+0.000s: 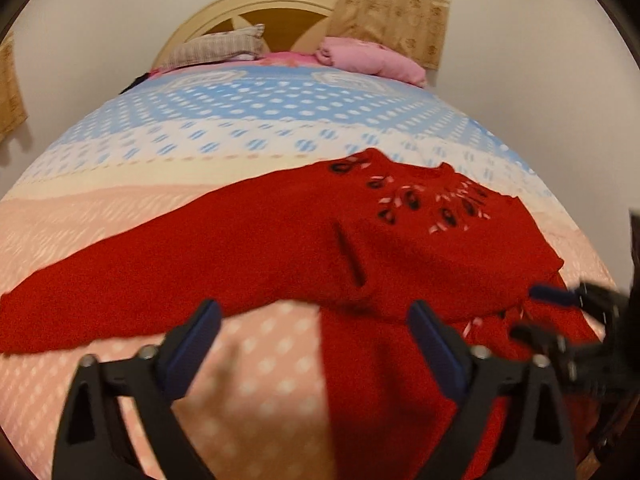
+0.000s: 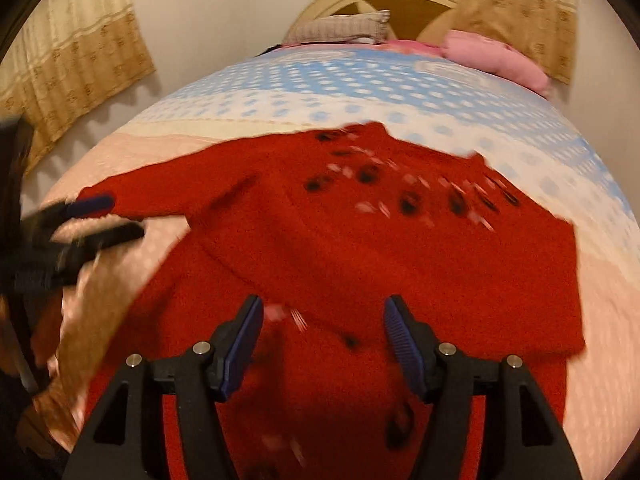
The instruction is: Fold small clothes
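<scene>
A small red knitted sweater (image 1: 280, 240) with a black and white pattern near the neck lies on the bed, one sleeve stretched out to the left. It fills the middle of the right wrist view (image 2: 380, 248), partly folded over itself. My left gripper (image 1: 314, 320) is open and empty, just above the sweater's near edge and the bedsheet. My right gripper (image 2: 323, 320) is open and empty over the sweater's lower part. The right gripper also shows at the right edge of the left wrist view (image 1: 560, 316), and the left gripper at the left edge of the right wrist view (image 2: 108, 216).
The bed has a pink, white and blue dotted sheet (image 1: 240, 136). A checked pillow (image 1: 218, 48) and a pink folded blanket (image 1: 372, 58) lie by the cream headboard (image 1: 256, 4). Beige curtains (image 2: 72, 52) hang on the white wall.
</scene>
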Demonstrator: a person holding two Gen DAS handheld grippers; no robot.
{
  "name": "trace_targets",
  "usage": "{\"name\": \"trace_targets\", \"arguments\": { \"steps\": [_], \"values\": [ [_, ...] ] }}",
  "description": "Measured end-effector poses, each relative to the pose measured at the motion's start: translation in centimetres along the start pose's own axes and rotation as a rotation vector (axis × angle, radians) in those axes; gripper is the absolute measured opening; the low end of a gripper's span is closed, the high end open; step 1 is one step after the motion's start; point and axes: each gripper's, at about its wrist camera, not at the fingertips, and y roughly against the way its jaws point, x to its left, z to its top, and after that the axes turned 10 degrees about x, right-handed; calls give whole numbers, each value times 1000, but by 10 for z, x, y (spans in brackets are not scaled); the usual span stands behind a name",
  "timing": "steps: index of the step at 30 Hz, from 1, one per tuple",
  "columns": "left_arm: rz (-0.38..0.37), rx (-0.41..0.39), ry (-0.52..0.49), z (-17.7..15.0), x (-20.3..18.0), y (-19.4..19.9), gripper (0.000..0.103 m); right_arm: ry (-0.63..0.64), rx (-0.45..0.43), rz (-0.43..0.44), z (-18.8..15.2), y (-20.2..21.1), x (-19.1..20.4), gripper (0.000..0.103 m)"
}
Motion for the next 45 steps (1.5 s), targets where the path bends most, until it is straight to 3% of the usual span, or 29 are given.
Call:
{"name": "trace_targets", "arguments": {
  "steps": [5, 6, 8, 9, 11, 16, 22, 33, 37, 42, 45],
  "values": [
    [-60, 27, -13, 19, -20, -34, 77, 8, 6, -51, -38, -1, -3, 65],
    [-66, 38, -8, 19, -21, -39, 71, 10, 2, -63, -44, -2, -3, 65],
    [-98, 78, 1, 21, -22, -57, 50, 6, -21, -61, -55, 0, -4, 66],
    [-104, 92, 8, 20, -23, -61, 30, -1, -36, -57, -58, 1, -5, 68],
    [-126, 59, 17, 16, -21, -56, 14, -14, -47, -48, -62, 1, -7, 69],
    [-157, -18, 28, 10, -11, -29, 12, -17, -53, -47, -61, -2, -6, 71],
    [-153, 11, 52, 0, 1, -36, 12, -12, -49, -62, -61, -4, -3, 73],
    [-155, -37, 99, -19, 13, -30, 12, -27, -45, -72, -63, -4, -3, 76],
    [-160, -18, 93, -19, 13, -35, 12, -33, -44, -72, -62, -2, -4, 76],
    [-134, -16, 130, -20, 18, -36, 19, -127, -71, -54, -46, 12, -28, 76],
    [-124, -9, 156, -22, 22, -38, 31, -196, -88, -29, -31, 19, -50, 76]
  ]
}}
